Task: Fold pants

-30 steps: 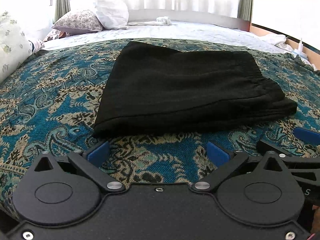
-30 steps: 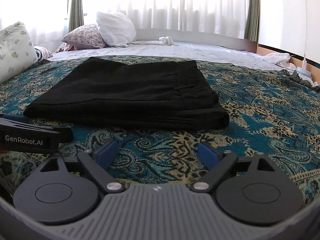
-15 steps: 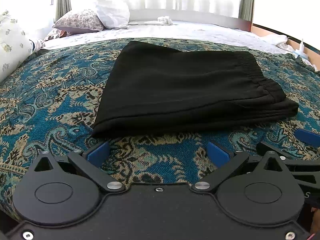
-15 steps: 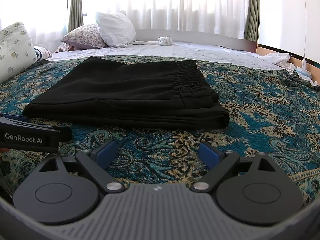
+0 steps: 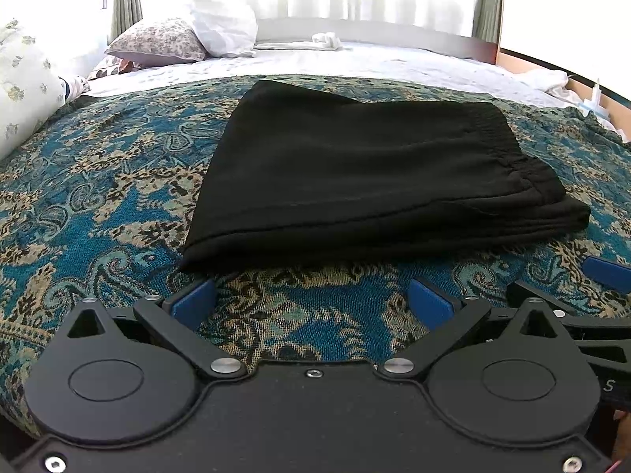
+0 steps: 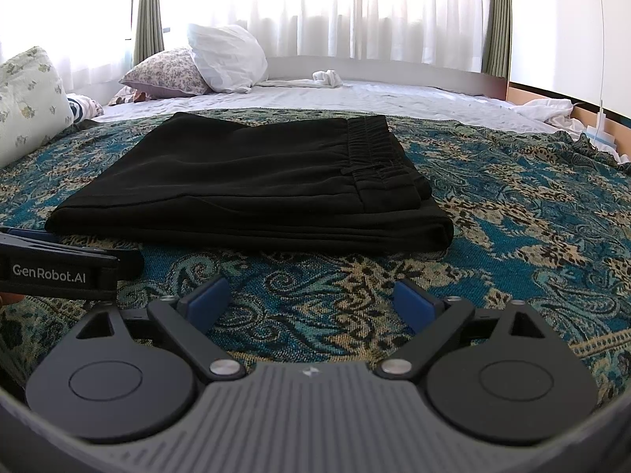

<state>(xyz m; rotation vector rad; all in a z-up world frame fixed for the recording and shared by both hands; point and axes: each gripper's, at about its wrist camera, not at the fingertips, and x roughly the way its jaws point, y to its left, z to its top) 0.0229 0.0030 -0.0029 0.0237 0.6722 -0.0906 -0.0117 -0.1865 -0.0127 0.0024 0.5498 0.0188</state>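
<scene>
Hovering low over the bedspread (image 5: 118, 181), both grippers, blue pads spread wide and holding nothing. Left gripper (image 5: 311, 301) just short of the near edge of the pants (image 5: 366, 181), left pad (image 5: 193, 303) close below the front left corner of the fabric, not touching. Right gripper (image 6: 311, 301) a little farther back from the same edge, pads (image 6: 410, 303) over bare paisley weave. Left gripper's side visible at the left rim of the right wrist view, lettered "GenRobot.AI". Pants black, folded into a flat stacked rectangle, elastic waistband (image 6: 374, 146) on top toward the right, layered folds along the near side. Beyond, white sheet (image 6: 374, 94), pillows (image 6: 224, 57) at the far left, curtains (image 6: 355, 12) bright behind.
</scene>
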